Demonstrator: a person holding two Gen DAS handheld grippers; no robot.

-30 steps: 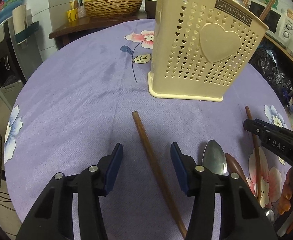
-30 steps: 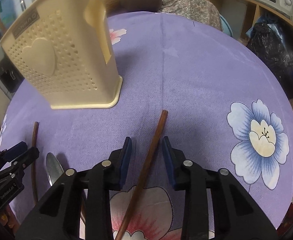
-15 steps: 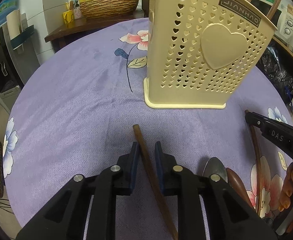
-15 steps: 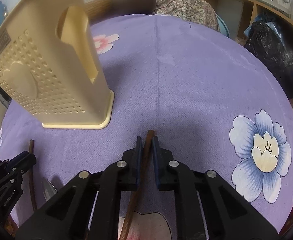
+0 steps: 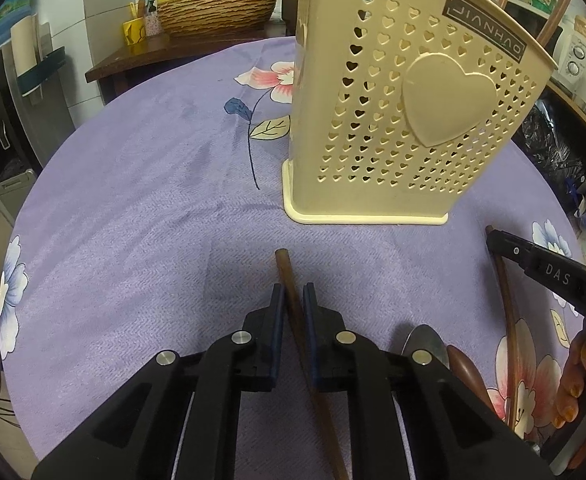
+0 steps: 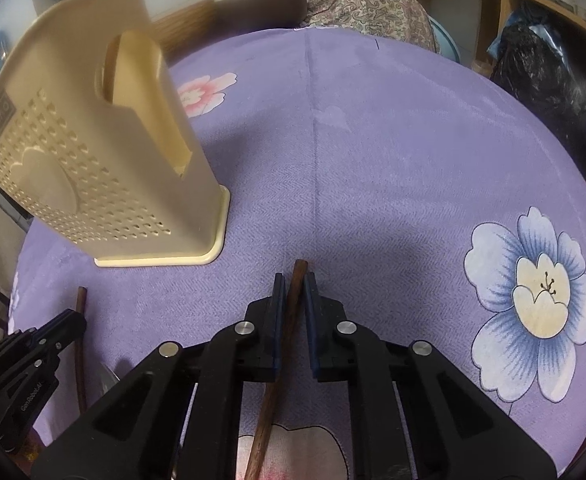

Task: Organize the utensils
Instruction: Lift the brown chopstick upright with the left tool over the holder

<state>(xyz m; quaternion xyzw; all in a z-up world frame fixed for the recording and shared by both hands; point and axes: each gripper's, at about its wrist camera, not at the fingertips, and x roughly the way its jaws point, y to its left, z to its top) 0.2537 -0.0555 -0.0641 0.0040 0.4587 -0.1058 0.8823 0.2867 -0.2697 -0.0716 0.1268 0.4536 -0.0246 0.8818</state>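
Note:
Two brown wooden chopsticks lie on the purple flowered cloth in front of a cream perforated utensil holder [image 5: 413, 120]. My left gripper [image 5: 291, 290] is closing tight on one chopstick [image 5: 284, 268] near its far tip, pads pressing its sides. My right gripper [image 6: 293, 280] is shut on the other chopstick [image 6: 299, 270] the same way. In the left wrist view, the right gripper [image 5: 501, 242] sits on that second chopstick [image 5: 507, 320] at the right. The right wrist view has the holder [image 6: 93, 160] and the left gripper [image 6: 73, 320] at the left.
A metal spoon [image 5: 423, 340] and a wooden spoon [image 5: 465, 368] lie between the two chopsticks. A person's fingers [image 5: 577, 380] hold the right gripper. Two sticks stand in the holder's top. A woven basket [image 5: 217, 12] sits on a side table behind.
Both grippers went from open around their chopsticks to shut on them. The left wrist camera drew a little closer to the holder; both chopsticks still lie on the cloth.

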